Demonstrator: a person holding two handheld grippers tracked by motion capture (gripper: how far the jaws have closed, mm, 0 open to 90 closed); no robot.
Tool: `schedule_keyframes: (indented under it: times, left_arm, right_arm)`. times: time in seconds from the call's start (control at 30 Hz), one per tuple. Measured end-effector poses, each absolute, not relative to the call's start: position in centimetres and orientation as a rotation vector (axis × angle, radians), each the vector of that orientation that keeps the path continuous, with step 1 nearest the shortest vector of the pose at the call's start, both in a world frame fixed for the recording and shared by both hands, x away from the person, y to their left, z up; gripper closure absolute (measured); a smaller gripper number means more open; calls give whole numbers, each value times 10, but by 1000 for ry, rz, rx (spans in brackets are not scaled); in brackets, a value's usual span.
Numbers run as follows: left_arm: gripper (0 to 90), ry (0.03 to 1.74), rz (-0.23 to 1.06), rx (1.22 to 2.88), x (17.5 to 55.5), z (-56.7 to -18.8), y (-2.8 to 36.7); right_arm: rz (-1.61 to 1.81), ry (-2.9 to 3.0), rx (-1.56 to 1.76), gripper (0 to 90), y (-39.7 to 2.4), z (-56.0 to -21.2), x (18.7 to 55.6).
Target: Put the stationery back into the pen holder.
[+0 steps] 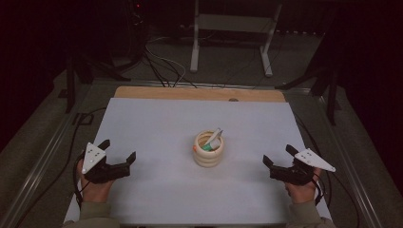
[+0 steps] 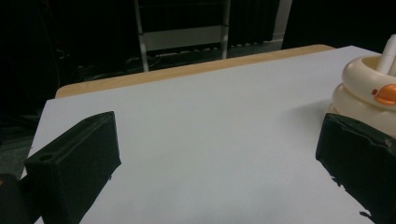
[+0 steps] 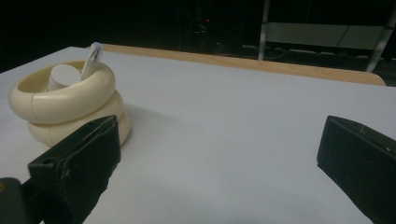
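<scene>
1. Both grippers, left and right, rest spread wide, holding nothing.
2. Holder stands mid-table between them, pens inside.
3. Looks like the start; next, reach in for a pen.

Cut off at the edges, tucked inside the holder, lost in the dark

In the left gripper view the cream ringed plastic holder is cut by the right frame edge, its base hidden behind a black jaw, and the white tube standing in it runs off the upper right corner. In the right gripper view the holder's lower left is covered by a jaw. In the high view, centre frame, the lower ends of the white tube and of a green item sit hidden inside the holder; what the green item is cannot be told. The person's forearms are cut by the bottom edge, and the upper corners are too dark to read.
</scene>
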State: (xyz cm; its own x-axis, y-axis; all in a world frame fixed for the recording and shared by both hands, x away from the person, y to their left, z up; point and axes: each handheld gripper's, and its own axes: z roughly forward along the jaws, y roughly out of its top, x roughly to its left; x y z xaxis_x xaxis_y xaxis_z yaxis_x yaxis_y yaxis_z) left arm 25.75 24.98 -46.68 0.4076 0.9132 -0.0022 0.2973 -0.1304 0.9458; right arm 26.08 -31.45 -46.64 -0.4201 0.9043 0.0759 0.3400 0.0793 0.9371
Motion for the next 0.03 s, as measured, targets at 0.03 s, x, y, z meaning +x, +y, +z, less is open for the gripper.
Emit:
schedule_keyframes:
  times: [0.03]
  left_arm:
    - [3,1079,769,1662,258,-467,250]
  right_arm:
    - [1340,1818,1228,1,-314,-467,261]
